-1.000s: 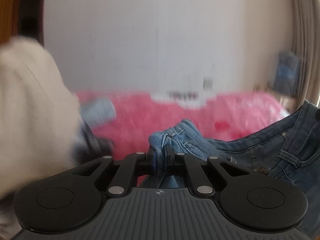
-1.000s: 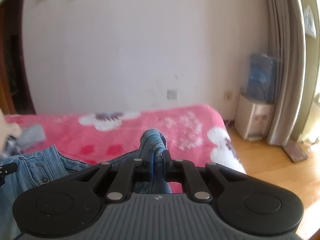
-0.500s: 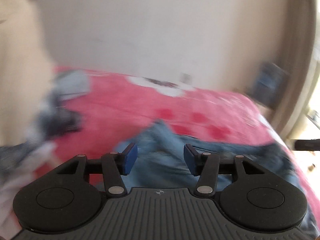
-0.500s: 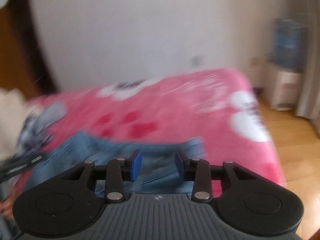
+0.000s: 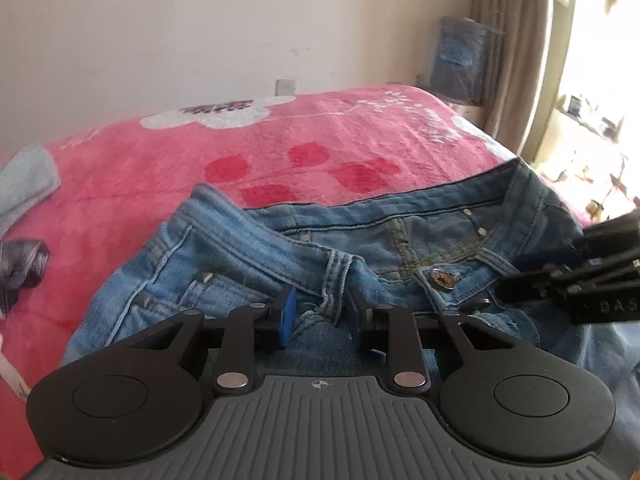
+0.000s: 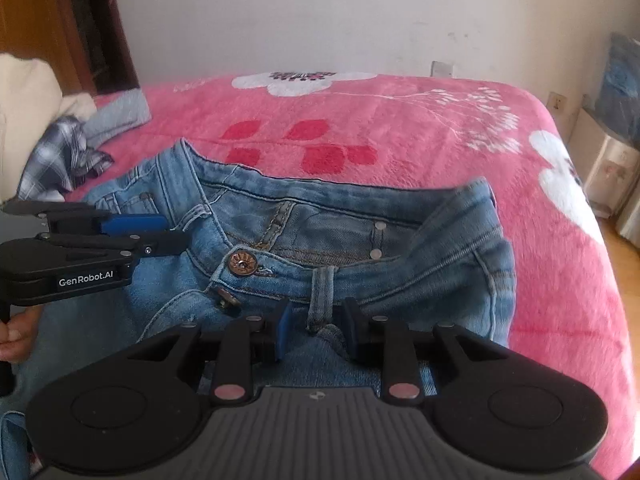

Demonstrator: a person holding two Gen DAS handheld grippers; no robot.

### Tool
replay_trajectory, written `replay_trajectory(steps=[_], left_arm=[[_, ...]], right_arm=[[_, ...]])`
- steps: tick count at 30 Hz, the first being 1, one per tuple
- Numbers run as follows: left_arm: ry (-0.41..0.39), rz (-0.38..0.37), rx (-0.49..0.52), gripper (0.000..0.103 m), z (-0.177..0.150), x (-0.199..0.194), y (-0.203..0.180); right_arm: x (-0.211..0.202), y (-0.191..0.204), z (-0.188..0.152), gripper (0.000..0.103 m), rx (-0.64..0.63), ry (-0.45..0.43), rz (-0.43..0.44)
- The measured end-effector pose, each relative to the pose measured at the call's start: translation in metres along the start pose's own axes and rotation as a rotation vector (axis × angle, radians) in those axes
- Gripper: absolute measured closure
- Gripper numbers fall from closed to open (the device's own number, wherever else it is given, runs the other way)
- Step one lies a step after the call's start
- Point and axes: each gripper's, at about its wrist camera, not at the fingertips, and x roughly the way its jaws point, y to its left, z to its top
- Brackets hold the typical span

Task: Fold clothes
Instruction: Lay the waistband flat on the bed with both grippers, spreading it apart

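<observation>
On the pink blanket (image 6: 400, 128) with white flowers the blue jeans (image 6: 328, 216) lie spread, the waistband towards the wall and the copper button (image 6: 241, 263) near the middle of it. I hold one gripper in each hand, both pointing down at the waist of the jeans. My left gripper (image 5: 318, 312) stands with its blue pads on either side of a belt loop (image 5: 335, 280); the jaws are closing now, partly open, and the loop with a fold of denim sits between them, but the pads do not press on it as far as I can see. My right gripper (image 6: 314, 326) is the same way over another belt loop (image 6: 322, 292), to the right of the button: the jaws are closing, a gap remains on both sides of the loop, nothing is gripped. From the right wrist view I see my left gripper from the side at the left edge, low over the left part of the waistband, and below it my left hand (image 6: 14, 334) on the handle. From the left wrist view my right gripper comes in from the right edge, just beside the button. Beyond the jeans, on the far left of the blanket, there is a plaid cloth (image 6: 60, 152) and a light blue garment (image 6: 116, 118), well apart from the jeans. A curtain (image 5: 516, 52) hangs at the right of the room
</observation>
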Motion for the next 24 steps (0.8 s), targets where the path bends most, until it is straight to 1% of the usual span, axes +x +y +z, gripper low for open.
replay_trajectory(steps=[2,4,5,6,7,10,13,16,19,20,21,22,23,24], left_arm=[[0.014,-0.003,0.007,0.078,0.001,0.006,0.000],[0.016,-0.002,-0.001,0.080,0.000,0.011,0.000],[0.010,0.001,-0.007,0.090,-0.001,0.011,0.001],[0.001,0.014,-0.002,0.091,-0.001,0.011,-0.001],[-0.015,0.025,0.005,0.093,-0.002,0.009,-0.003],[-0.080,0.063,0.020,0.094,-0.005,0.001,-0.011],[-0.151,0.102,0.021,0.095,-0.001,-0.007,-0.015],[-0.184,0.134,0.019,0.095,0.012,-0.004,-0.016],[-0.199,0.165,0.028,0.096,0.028,0.008,-0.018],[-0.202,0.174,0.030,0.097,0.033,0.013,-0.019],[-0.201,0.198,0.034,0.102,0.036,0.019,-0.019],[-0.201,0.224,0.038,0.103,0.039,0.025,-0.018],[-0.200,0.250,0.042,0.103,0.042,0.032,-0.017],[-0.185,0.272,0.023,0.103,0.044,0.040,-0.013]], right_arm=[[0.006,0.003,0.003,0.074,-0.022,0.007,-0.010],[0.015,0.002,0.007,0.075,-0.007,0.026,-0.016],[0.015,0.001,0.007,0.076,0.010,0.021,-0.014],[0.015,0.000,0.006,0.085,0.027,0.016,-0.013],[0.015,-0.001,0.006,0.092,0.044,0.010,-0.011],[0.004,-0.001,0.000,0.093,0.049,-0.052,-0.023],[-0.007,0.001,-0.001,0.094,0.047,-0.134,-0.043],[-0.007,-0.002,0.012,0.094,0.066,-0.189,-0.059],[-0.007,-0.005,0.026,0.095,0.086,-0.244,-0.075],[-0.004,-0.007,0.030,0.095,0.094,-0.243,-0.074],[0.000,-0.009,0.034,0.095,0.105,-0.241,-0.079],[0.005,-0.011,0.036,0.095,0.109,-0.239,-0.087],[0.011,-0.013,0.037,0.095,0.113,-0.236,-0.095],[0.018,-0.016,0.038,0.095,0.124,-0.224,-0.104]])
